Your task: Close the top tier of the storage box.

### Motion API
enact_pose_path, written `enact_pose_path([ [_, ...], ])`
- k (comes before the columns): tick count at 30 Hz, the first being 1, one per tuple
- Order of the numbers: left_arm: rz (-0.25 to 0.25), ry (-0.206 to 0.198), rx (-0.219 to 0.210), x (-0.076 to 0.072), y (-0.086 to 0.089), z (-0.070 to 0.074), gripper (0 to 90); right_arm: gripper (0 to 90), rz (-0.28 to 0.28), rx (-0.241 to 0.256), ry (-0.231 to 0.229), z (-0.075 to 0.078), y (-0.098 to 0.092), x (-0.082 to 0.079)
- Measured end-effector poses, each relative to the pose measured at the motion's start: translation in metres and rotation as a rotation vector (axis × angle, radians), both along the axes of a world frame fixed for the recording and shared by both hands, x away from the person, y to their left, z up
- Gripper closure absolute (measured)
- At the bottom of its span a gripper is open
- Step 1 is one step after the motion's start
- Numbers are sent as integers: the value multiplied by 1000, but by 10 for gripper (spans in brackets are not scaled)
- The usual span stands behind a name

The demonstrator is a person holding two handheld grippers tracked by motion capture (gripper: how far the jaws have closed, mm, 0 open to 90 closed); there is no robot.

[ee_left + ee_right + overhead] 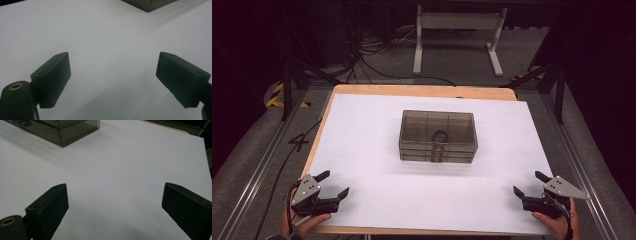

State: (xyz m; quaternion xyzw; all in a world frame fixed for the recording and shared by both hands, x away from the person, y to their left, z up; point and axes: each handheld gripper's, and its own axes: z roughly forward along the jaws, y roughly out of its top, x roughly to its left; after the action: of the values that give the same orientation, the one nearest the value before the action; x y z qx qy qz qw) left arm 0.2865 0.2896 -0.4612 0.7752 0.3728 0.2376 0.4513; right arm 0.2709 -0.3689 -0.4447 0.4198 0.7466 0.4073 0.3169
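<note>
A smoky transparent box (438, 136) is shown closed on the white sheet (377, 165), well apart from both grippers and between them, farther from the person. A dark ring (440, 136) is seen through its lid, and a latch (437, 153) is set on the wall facing the grippers. The left gripper (333, 183) is held at the near left of the sheet with its jaws spread wide and nothing between them. The right gripper (528, 183) is held at the near right, its jaws likewise spread and bare. In the left gripper view a corner of the box (148, 5) is seen ahead and to the right; in the right gripper view the box (57, 130) is seen ahead and to the left.
</note>
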Motion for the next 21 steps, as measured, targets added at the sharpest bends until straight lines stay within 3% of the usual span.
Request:
enact_pose_path([
  [21, 7, 19, 14, 2, -1, 0, 103, 83, 8, -22, 27, -1, 2, 3],
])
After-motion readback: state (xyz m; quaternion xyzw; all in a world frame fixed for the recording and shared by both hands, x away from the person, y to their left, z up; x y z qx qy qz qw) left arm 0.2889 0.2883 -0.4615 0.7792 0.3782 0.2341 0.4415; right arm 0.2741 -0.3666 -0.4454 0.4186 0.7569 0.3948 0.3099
